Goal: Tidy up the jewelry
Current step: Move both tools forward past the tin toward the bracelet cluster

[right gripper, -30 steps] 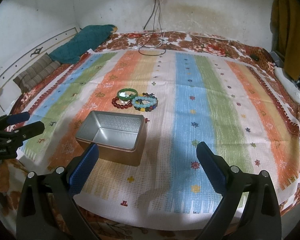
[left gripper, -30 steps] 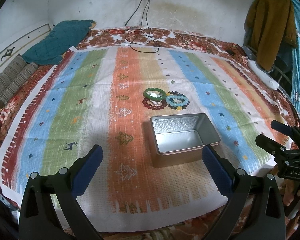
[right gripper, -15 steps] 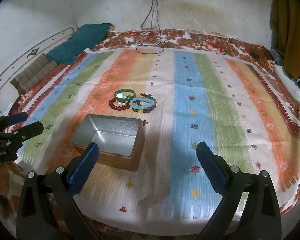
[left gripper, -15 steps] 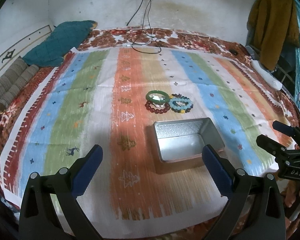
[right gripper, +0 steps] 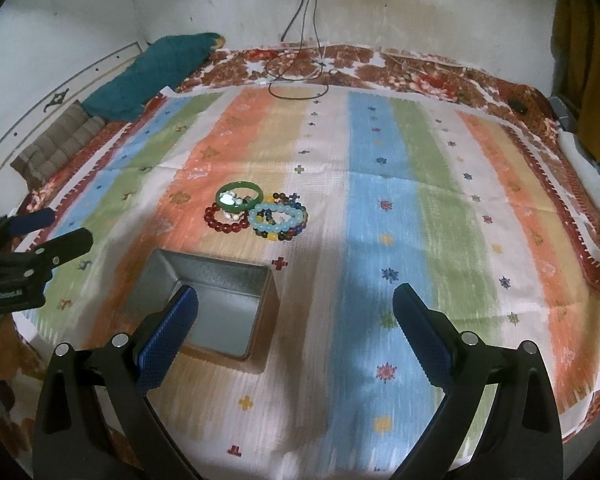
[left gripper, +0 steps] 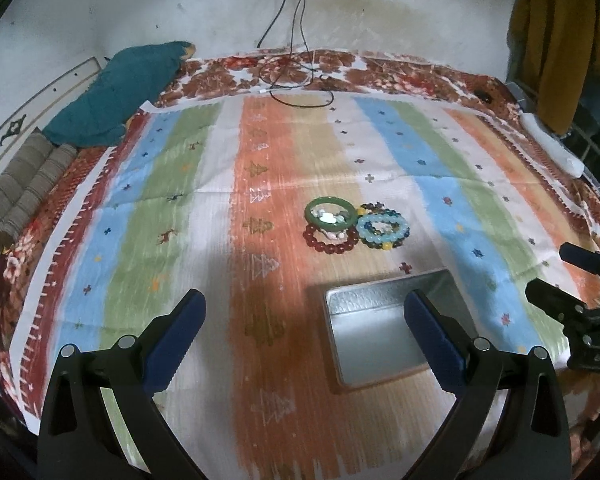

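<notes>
Both grippers, left point(left gripper: 305, 334) and right point(right gripper: 296, 324), stay spread empty, now nearer the tin point(left gripper: 384, 332)

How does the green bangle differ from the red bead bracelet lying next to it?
The green bangle is one smooth solid ring, while the red bead bracelet is a string of separate round beads. The bangle is pale green; the bracelet is dark, glossy red. The bangle lies farther from the metal tin and overlaps the bracelet's far edge; the bracelet lies nearer the tin. Both lie flat on the striped cloth, outside the tin, untouched by either hand-held gripper.
</notes>
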